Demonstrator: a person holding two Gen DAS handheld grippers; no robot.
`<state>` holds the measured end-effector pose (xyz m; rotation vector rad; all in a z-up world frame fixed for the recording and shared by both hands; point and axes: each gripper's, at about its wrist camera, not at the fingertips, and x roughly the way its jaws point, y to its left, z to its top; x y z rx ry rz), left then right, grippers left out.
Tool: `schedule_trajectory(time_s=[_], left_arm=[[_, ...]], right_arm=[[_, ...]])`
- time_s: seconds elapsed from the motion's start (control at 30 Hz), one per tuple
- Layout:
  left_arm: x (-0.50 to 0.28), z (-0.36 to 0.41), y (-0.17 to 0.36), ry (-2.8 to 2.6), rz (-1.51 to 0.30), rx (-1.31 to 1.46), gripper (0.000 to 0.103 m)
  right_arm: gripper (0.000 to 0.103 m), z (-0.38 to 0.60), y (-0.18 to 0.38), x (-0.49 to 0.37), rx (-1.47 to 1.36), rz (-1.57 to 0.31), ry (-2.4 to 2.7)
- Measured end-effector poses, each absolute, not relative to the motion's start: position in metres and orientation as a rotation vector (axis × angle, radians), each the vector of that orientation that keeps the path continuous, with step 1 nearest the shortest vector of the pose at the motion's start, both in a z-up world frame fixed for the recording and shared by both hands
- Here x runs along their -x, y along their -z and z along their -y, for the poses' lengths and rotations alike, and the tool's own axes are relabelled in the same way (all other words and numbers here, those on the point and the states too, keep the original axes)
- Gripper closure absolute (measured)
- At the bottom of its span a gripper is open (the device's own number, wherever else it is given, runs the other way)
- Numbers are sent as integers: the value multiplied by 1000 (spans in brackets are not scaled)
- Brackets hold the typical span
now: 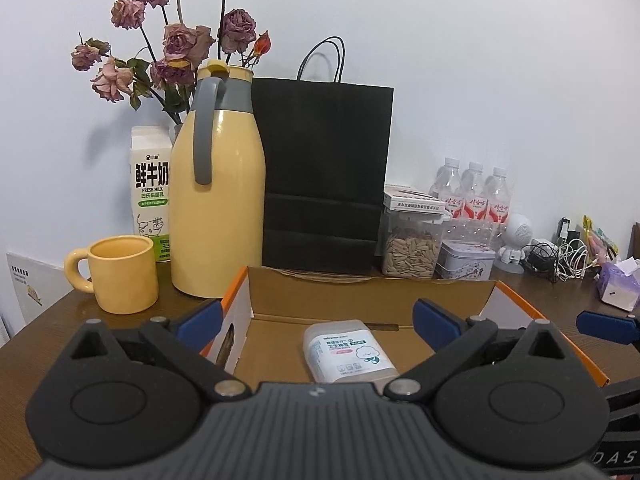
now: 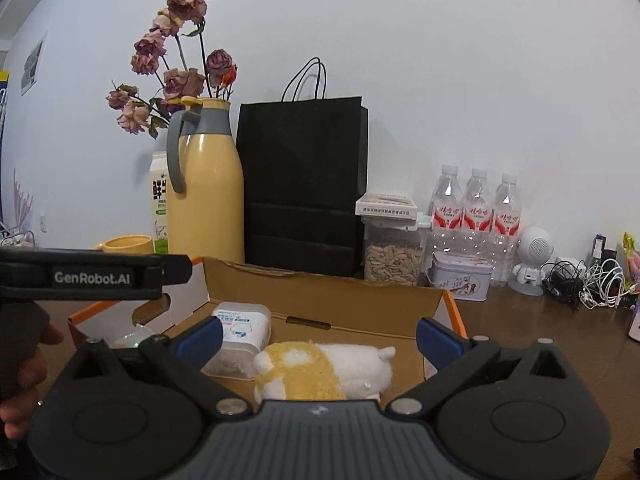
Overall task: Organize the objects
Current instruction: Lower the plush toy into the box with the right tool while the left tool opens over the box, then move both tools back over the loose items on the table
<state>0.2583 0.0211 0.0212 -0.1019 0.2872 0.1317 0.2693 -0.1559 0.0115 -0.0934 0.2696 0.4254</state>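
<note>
From my left wrist camera, the gripper body hid the near end of the cotton swab box (image 1: 348, 350). At nine o'clock, the thermos (image 2: 210, 184) covered most of the milk carton (image 2: 159, 208).

Home setting, lived-in room corner. Brown wooden bench (image 1: 120, 320) against plain white wall. Household clutter: dried roses (image 1: 180, 40), yellow thermos jug (image 1: 218, 200) with matching mug (image 1: 120, 276), milk carton (image 1: 150, 184), water bottles (image 2: 476, 216), seed jar (image 2: 394, 256), tangled charger cables (image 2: 588, 284), tissue pack (image 1: 616, 284).
</note>
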Motion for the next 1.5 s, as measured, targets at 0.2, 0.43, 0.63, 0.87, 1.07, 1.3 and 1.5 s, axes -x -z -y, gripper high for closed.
schedule_trajectory(time_s=[0.2, 0.43, 0.63, 0.87, 1.07, 1.3, 1.5], left_arm=[[-250, -20, -27, -127, -268, 104, 0], [-229, -15, -35, -123, -247, 92, 0], [-204, -16, -41, -117, -250, 103, 0], [-175, -23, -39, -128, -277, 101, 0], [-146, -30, -33, -143, -310, 87, 0], [-117, -38, -24, -159, -353, 72, 0], [-98, -47, -13, -176, -398, 73, 0]], right_arm=[[0, 156, -15, -262, 102, -245, -430], [0, 158, -23, -244, 112, -197, -434], [0, 162, -27, -222, 123, -195, -440], [0, 169, -22, -191, 138, -228, -438], [0, 181, -14, -164, 150, -269, -427], [0, 194, 0, -135, 170, -327, -420], [0, 206, 15, -121, 184, -391, -407]])
